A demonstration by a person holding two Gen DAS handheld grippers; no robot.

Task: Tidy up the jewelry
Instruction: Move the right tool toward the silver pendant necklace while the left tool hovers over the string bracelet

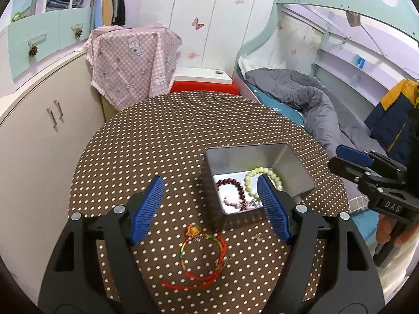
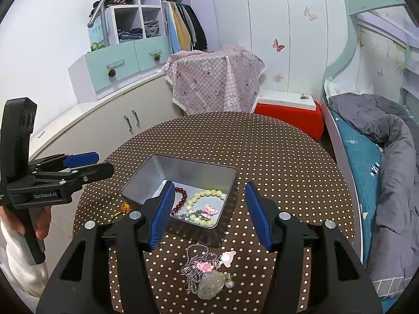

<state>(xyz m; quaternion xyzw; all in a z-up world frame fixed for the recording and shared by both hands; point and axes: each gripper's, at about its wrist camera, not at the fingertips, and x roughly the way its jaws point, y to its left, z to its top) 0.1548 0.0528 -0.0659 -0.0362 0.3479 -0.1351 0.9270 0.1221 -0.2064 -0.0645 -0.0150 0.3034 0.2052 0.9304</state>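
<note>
An open metal tin (image 1: 293,167) (image 2: 146,180) stands on the round dotted table (image 1: 170,136) (image 2: 275,151). Inside lie a dark red bead bracelet (image 1: 231,184) (image 2: 182,198), a pale green bead bracelet (image 1: 272,175) (image 2: 207,193) and a pink charm (image 2: 210,210). A red and multicoloured string bracelet (image 1: 203,257) lies on the table under my left gripper (image 1: 209,206), which is open and empty. A chain necklace with pink charms and a pale stone pendant (image 2: 208,274) lies under my right gripper (image 2: 209,213), which is open and empty.
A small gold item (image 1: 258,238) lies near the tin. Behind the table are a red box with a white lid (image 2: 288,115), a pink cloth-covered stand (image 2: 217,81) and cabinets (image 2: 110,120). A bed with a grey quilt (image 2: 387,157) is at the right.
</note>
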